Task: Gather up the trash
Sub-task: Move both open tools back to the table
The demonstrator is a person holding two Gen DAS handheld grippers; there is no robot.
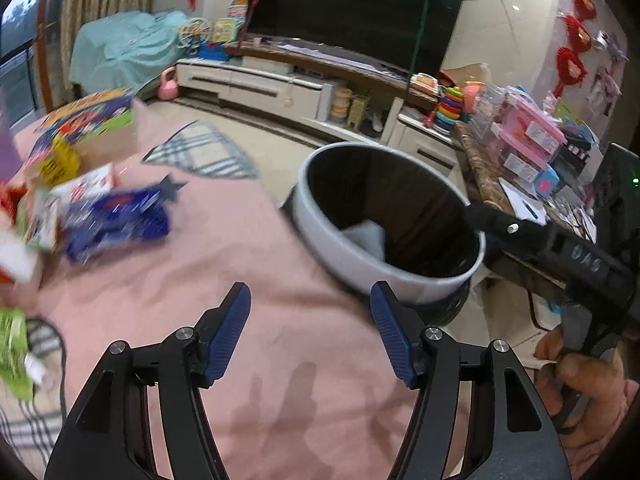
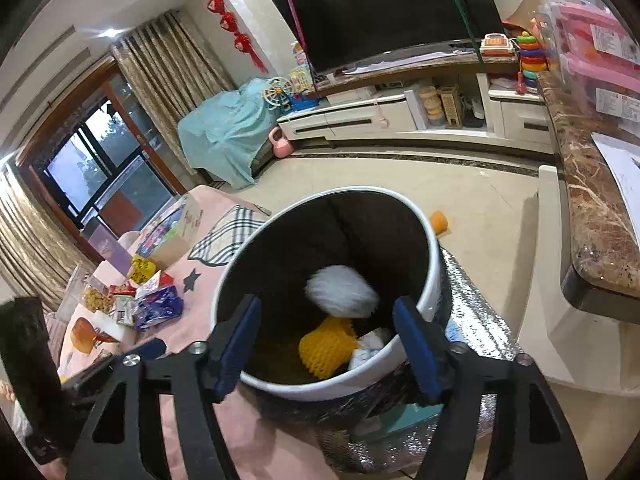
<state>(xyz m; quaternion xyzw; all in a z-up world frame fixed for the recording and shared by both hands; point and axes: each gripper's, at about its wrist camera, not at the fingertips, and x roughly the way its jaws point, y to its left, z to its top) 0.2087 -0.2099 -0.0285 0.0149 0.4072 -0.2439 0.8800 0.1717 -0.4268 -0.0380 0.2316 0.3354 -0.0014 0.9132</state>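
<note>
Dark television (image 2: pixel 384 12) above white cabinet (image 2: pixel 360 120)

Far ahead of the gripper: big black TV (image 2: pixel 384 20) on a long white cabinet (image 2: pixel 400 120). Left of that: blue cloth (image 2: pixel 224 132), pink kettlebell (image 2: pixel 280 145). Off right: brown stone counter (image 2: pixel 592 208), ring toy (image 2: pixel 532 60).
</note>
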